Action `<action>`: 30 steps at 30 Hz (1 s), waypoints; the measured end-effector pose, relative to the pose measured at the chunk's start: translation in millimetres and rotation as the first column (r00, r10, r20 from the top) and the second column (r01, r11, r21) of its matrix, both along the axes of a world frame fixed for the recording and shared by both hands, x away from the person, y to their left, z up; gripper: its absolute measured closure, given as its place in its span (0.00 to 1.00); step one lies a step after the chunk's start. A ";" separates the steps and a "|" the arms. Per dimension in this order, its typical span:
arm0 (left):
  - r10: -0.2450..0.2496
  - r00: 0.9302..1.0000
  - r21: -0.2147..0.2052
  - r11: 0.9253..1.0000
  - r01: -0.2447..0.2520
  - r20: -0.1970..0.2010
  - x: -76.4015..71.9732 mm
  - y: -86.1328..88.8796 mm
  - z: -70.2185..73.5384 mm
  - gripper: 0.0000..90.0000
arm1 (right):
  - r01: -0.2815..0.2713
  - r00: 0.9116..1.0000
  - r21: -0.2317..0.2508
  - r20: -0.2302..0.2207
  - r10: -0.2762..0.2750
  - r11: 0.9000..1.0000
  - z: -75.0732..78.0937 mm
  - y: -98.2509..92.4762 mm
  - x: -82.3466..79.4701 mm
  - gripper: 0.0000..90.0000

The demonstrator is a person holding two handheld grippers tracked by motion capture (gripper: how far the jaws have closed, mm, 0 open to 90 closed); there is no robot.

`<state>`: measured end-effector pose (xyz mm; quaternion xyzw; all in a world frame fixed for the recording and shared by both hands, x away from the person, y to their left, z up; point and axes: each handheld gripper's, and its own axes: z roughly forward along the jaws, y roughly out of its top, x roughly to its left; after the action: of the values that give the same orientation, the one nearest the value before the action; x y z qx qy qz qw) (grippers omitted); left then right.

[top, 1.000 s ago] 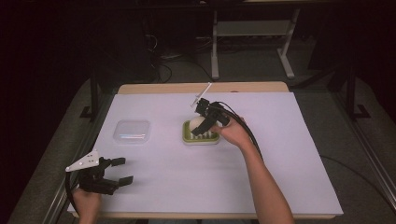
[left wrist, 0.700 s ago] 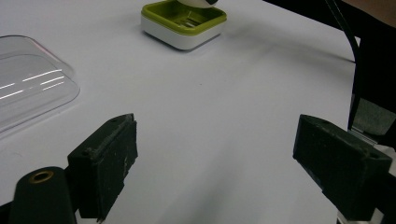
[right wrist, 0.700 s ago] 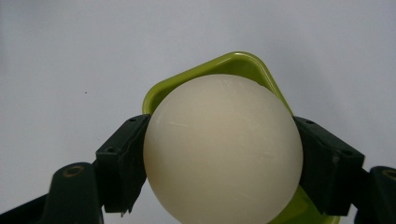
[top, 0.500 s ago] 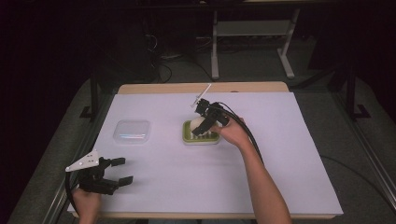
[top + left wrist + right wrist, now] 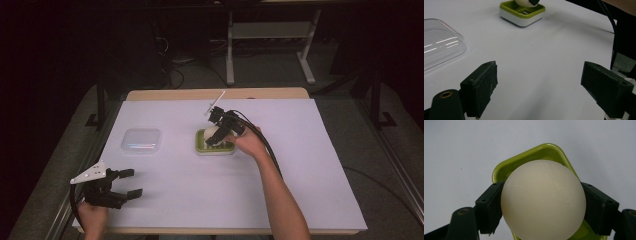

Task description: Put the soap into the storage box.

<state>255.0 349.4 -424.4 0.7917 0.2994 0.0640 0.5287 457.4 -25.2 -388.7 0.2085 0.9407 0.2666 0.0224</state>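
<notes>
- R gripper (image 5: pixel 216 136) jaws clamp cream ball (image 5: pixel 543 201) directly over green dish (image 5: pixel 534 155), mid-bench.
- L gripper (image 5: pixel 131 183) jaws wide, empty, near-left, well apart.

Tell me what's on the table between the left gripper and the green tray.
Nothing: in the left gripper view, bare white table cover runs from the left gripper up to the green tray. The clear lid lies off to one side.

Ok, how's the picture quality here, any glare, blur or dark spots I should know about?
High view: the white table cover is evenly lit, the surroundings nearly black. Left gripper view: light streaks glare on the clear plastic lid, and the green tray casts a soft shadow. Right gripper view: the cream ball looms close and slightly soft.
</notes>
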 end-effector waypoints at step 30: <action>0.001 1.000 -0.001 1.000 -0.001 0.001 -0.3 -0.3 0.2 0.15 | 0.012 0.999 -0.051 -0.042 -0.014 0.999 -12.6 1.9 1.9 0.27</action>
<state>254.8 349.0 -424.2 0.7913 0.2996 0.0645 0.5291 459.3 -23.3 -401.3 0.2196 0.9461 0.2380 0.0092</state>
